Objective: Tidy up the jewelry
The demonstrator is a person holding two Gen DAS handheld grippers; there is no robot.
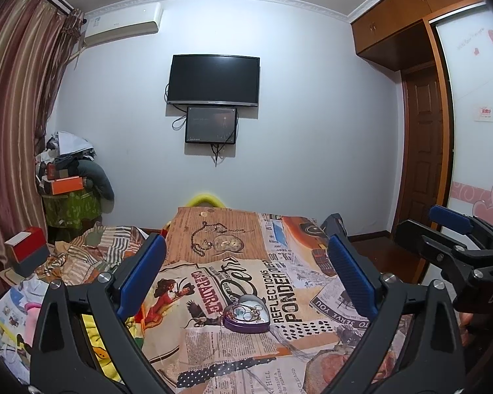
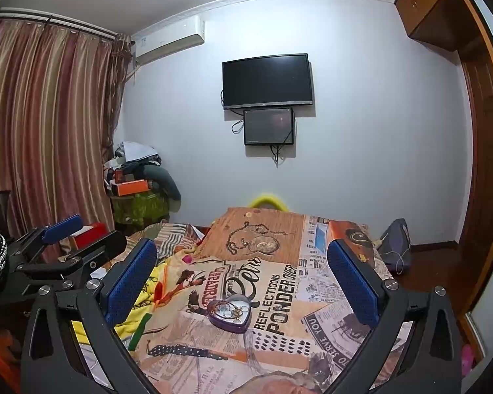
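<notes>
Bedroom setup: printed counter [image 1: 328,295], heart-shaped tin [image 1: 246,317] holding jewelry sits dead ahead between both wide-open, empty jaws. Loose chain [image 1: 202,239] lies further out. Could be sorting's start or end.

Desk cloth [image 1: 246,295]: newsprint collage, beige, orange, black lettering, polka-dot strips. Heart-shaped tin [image 1: 246,317]: purple, holding gold and silver pieces. Chain [image 1: 200,241]: dull gold on a brown wood-grain patch. Tongs [image 1: 246,274]: black frames, blue pads. Curtain [image 2: 46,124]: maroon and tan stripes. Wall [image 1: 295,131]: pale blue-grey. Wardrobe door [image 1: 476,131]: white with pink hearts.
</notes>
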